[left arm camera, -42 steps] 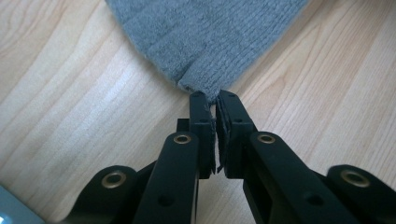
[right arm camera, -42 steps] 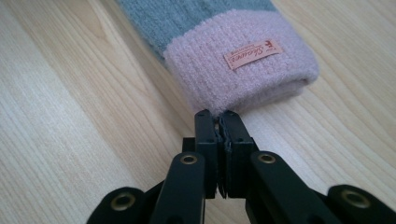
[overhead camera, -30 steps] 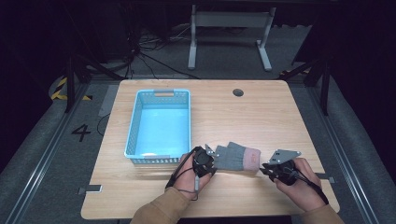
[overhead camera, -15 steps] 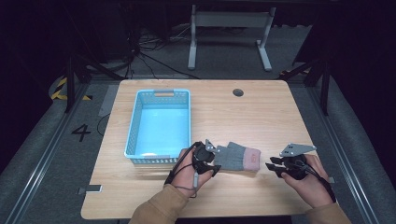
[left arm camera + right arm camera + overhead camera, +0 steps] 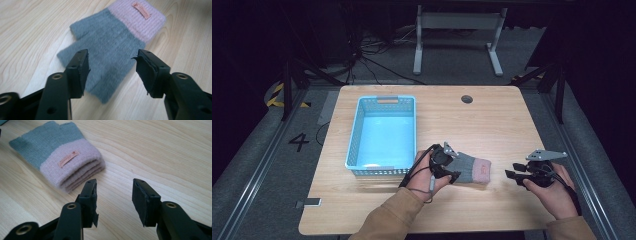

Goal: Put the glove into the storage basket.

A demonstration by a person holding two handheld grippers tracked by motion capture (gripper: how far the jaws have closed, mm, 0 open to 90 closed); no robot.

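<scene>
high view | glove near table front edge | basket left

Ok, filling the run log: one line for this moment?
left hand-held gripper: open over glove | right hand-held gripper: open, beside cuff | basket: empty

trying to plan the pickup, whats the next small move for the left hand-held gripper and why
Probably lower the left hand-held gripper and close it on the glove. Its jaws stand open astride the glove's grey finger end, which lies flat on the table. The blue basket sits beside it, a likely destination.
</scene>
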